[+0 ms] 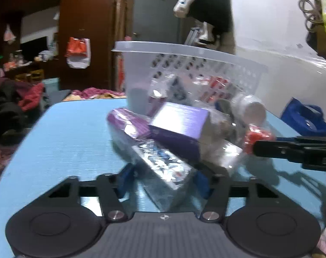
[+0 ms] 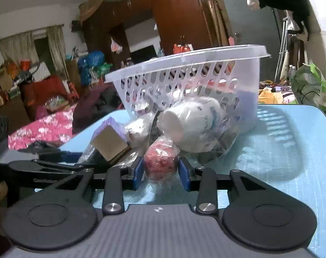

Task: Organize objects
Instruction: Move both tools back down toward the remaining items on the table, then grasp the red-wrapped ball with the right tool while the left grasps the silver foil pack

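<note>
A clear plastic basket point(image 1: 184, 64) stands on the blue table point(image 1: 66, 139), with wrapped items piled in front of it. My left gripper point(image 1: 163, 180) is closed on a long silver wrapped box point(image 1: 163, 167). Beyond it lie a purple box point(image 1: 180, 120) and a purple wrapped packet point(image 1: 128, 120). My right gripper point(image 2: 160, 172) is closed on a red wrapped ball point(image 2: 160, 161), which also shows in the left wrist view point(image 1: 257, 137). A white wrapped cup point(image 2: 191, 124) lies just behind the ball, against the basket point(image 2: 184, 75).
A tan-ended box point(image 2: 109, 144) lies left of the ball. The table's bare blue surface point(image 2: 281, 150) spreads to the right. A pink bedspread point(image 2: 44, 129) and piled clothes lie beyond the table's left edge. A blue bag point(image 1: 302, 118) stands at the far right.
</note>
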`<state>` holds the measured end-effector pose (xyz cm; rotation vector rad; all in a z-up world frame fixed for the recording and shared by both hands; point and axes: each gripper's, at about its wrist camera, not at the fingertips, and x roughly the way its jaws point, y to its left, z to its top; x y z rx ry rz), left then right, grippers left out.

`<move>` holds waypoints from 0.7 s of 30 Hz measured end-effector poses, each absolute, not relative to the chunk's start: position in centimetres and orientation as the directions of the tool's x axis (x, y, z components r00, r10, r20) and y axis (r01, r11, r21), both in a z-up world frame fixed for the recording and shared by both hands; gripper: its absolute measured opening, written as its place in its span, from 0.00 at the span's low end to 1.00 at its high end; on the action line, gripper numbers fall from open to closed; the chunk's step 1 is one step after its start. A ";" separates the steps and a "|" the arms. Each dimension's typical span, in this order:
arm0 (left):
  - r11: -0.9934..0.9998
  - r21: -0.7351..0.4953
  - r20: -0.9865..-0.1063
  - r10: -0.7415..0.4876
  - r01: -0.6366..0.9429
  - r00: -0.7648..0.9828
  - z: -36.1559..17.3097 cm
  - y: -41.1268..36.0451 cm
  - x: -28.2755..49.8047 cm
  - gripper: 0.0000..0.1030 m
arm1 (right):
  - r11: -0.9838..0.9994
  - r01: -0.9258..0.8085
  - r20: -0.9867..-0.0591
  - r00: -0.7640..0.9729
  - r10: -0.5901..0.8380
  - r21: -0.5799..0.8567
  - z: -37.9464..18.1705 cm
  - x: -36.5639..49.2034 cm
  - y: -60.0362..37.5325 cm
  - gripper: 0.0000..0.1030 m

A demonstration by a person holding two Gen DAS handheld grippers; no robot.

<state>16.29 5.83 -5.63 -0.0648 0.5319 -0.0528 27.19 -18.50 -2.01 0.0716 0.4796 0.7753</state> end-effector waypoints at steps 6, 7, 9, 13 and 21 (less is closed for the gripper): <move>0.993 -0.118 -0.476 -0.071 0.016 0.877 -5.6 6.5 16.0 0.44 | 0.730 -0.649 -0.376 0.635 0.675 0.214 -1.8 26.9 -18.2 0.38; 0.992 -0.128 -0.459 -0.069 0.012 0.886 -5.6 6.7 15.8 0.43 | 0.731 -0.648 -0.368 0.641 0.674 0.212 -1.8 26.7 -18.3 0.38; 0.990 -0.138 -0.413 -0.078 0.022 0.907 -5.6 6.9 15.1 0.42 | 0.728 -0.652 -0.334 0.652 0.681 0.212 -1.8 26.3 -18.7 0.38; 0.986 -0.158 -0.313 -0.096 0.048 0.945 -5.6 6.9 14.2 0.41 | 0.711 -0.675 -0.253 0.666 0.702 0.197 -1.6 25.4 -19.3 0.38; 0.986 -0.154 -0.208 -0.101 0.069 0.973 -5.6 6.6 13.7 0.41 | 0.722 -0.671 -0.201 0.694 0.692 0.169 -1.3 24.8 -19.3 0.38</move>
